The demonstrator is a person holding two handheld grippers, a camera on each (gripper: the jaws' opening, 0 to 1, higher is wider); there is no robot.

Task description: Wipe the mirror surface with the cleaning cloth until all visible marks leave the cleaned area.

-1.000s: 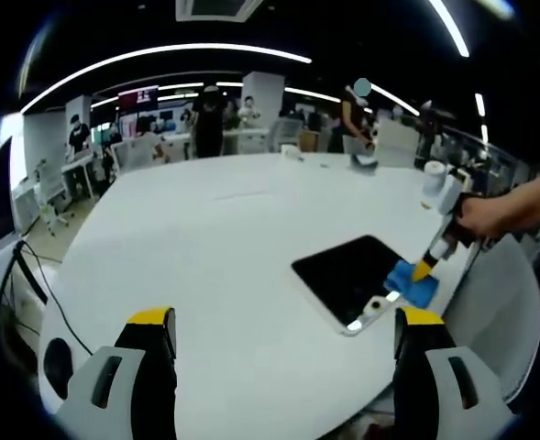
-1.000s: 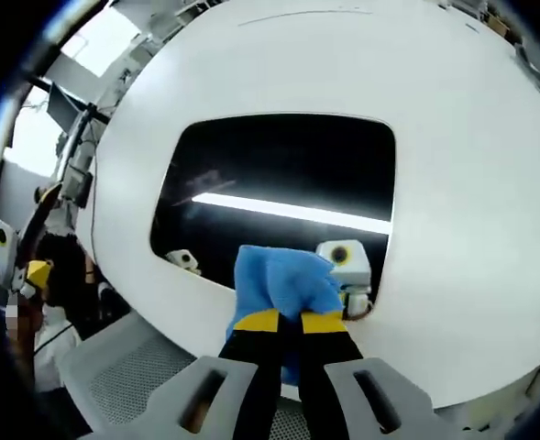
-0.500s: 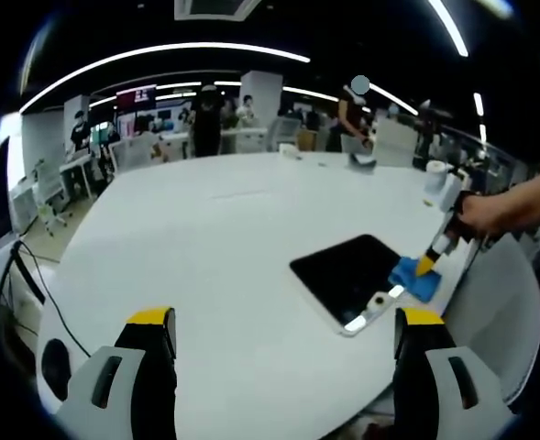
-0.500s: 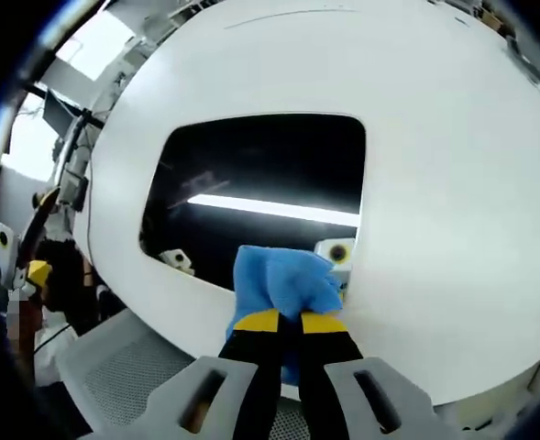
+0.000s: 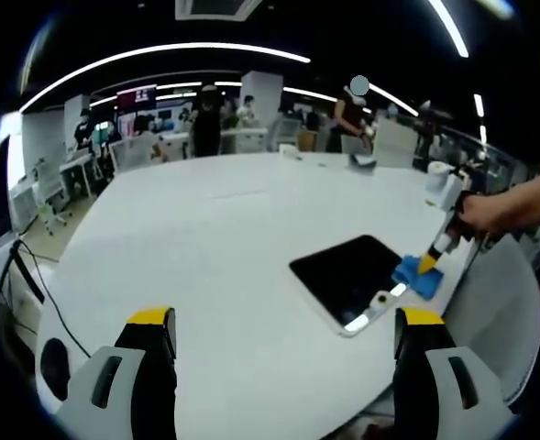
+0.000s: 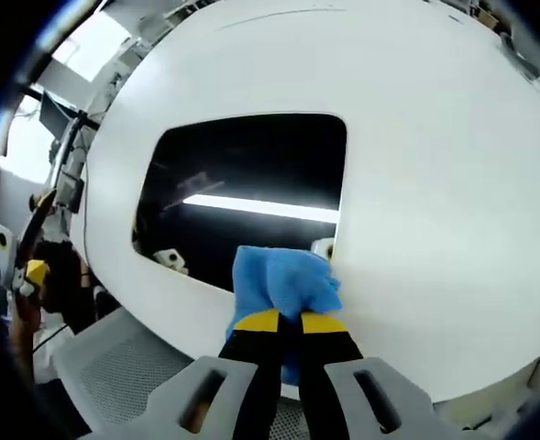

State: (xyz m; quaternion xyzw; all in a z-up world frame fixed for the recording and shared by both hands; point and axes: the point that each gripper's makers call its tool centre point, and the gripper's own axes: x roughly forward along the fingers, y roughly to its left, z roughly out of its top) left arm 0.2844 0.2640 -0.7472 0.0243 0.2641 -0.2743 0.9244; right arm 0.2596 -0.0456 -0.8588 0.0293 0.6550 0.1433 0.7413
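Right gripper view looks down along the right gripper (image 6: 284,323), whose yellow-tipped jaws are pressed together on a bunched blue cleaning cloth (image 6: 282,282) — the cloth sits pinched between them and rests on the near edge of the mirror (image 6: 251,174). That mirror is a dark, rounded-corner rectangle lying flat on a white round table (image 6: 435,183); its surface reflects a bright ceiling light strip as a white bar across the middle. Left gripper view takes in the same table (image 5: 205,238) from farther off, with the mirror (image 5: 343,275) lying near the table's right edge and the cloth (image 5: 418,278) at its right corner, under the tip of the right gripper (image 5: 430,264), which a person's hand (image 5: 490,215) holds. At the bottom of this view the left gripper (image 5: 283,330) rises with its two jaws spread wide apart, holding nothing and hovering above bare tabletop — well apart from the mirror. Behind the table, people stand among desks under curved ceiling lights.
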